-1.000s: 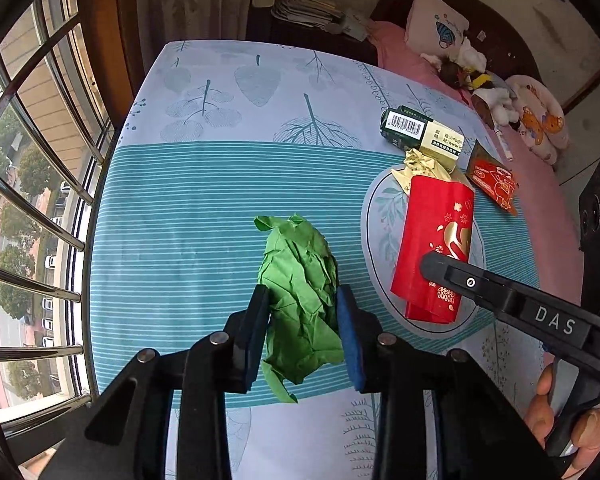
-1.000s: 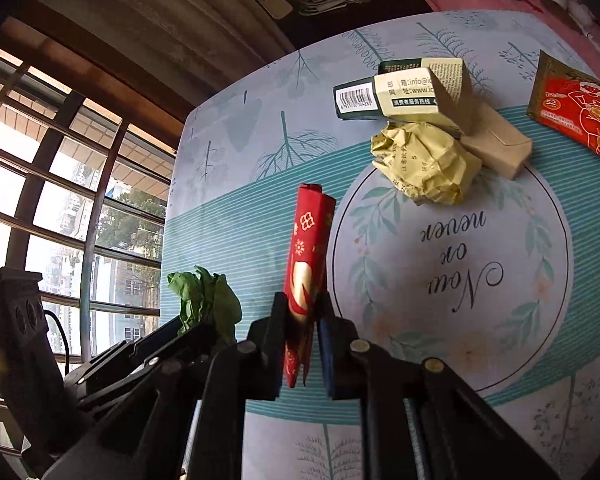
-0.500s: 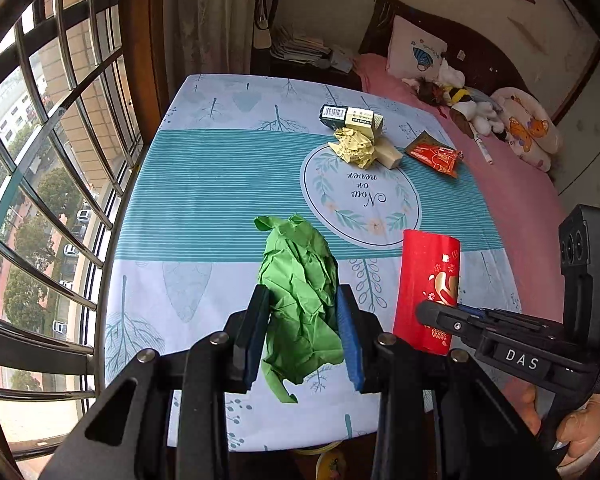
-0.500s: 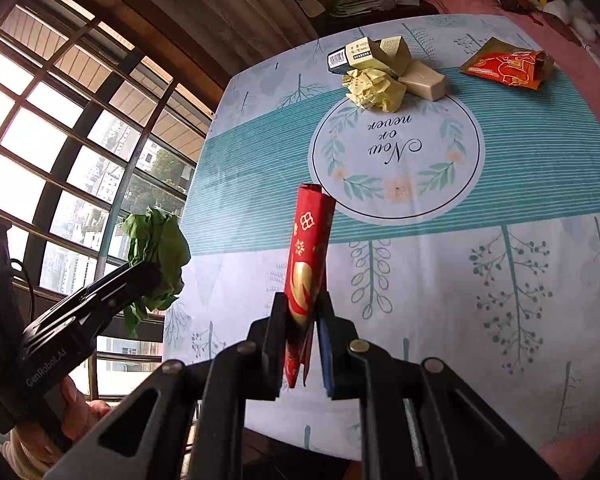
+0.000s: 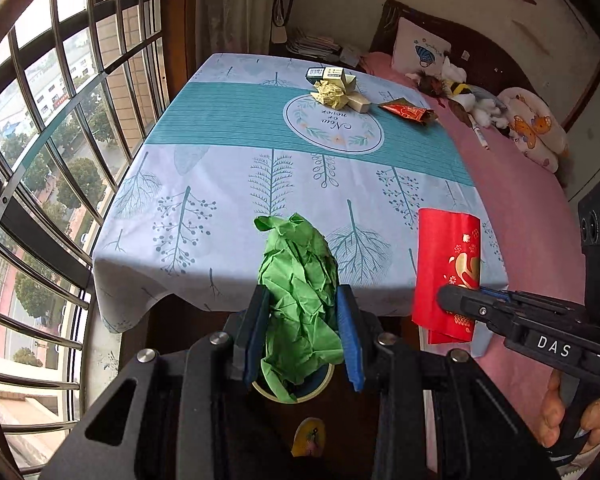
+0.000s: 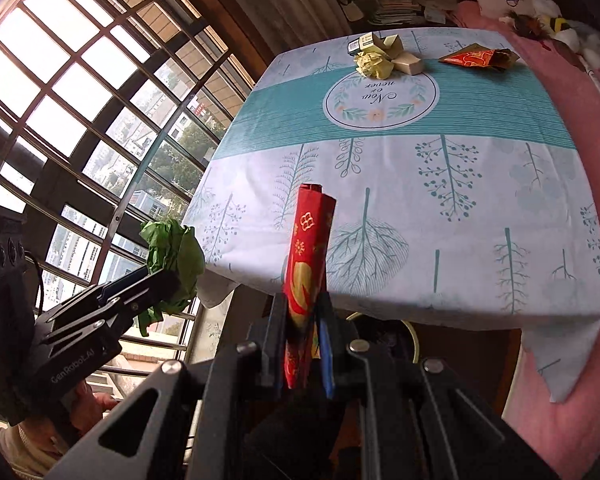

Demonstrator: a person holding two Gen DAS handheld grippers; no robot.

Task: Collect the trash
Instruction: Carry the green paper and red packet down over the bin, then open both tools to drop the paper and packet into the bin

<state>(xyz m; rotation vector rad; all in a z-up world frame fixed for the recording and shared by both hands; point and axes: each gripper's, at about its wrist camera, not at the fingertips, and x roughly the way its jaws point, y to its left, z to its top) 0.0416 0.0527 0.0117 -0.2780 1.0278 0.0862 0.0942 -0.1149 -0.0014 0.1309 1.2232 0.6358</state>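
1. Your left gripper (image 5: 303, 334) is squeezing the crumpled green paper ball (image 5: 300, 304) between its blue pads. The jaws are narrow and the paper bulges out above and below. Keep that squeeze firm.

2. Your right gripper (image 6: 303, 344) is pinching the flat red paper envelope with gold print (image 6: 306, 276). The jaws are almost together, because the envelope is thin. It stands up tall from the jaws, so don't tip your hand too fast.

3. Just under the green paper you can see the round rim of a bin with a yellow edge (image 5: 260, 391), down on the dark floor past the table edge. It looks like the place to drop things.

4. Bring each piece right over the middle of the bin before you let go. I think the light paper could drift and miss.

5. Open one hand first, then the other, so the two grippers don't bump.

6. More trash waits on the table with the blue and white leafy cloth (image 5: 204, 200): a crumpled yellow paper ball (image 5: 330, 94), small boxes (image 5: 332, 76) touching it, and a red snack wrapper (image 5: 406, 111) near them.
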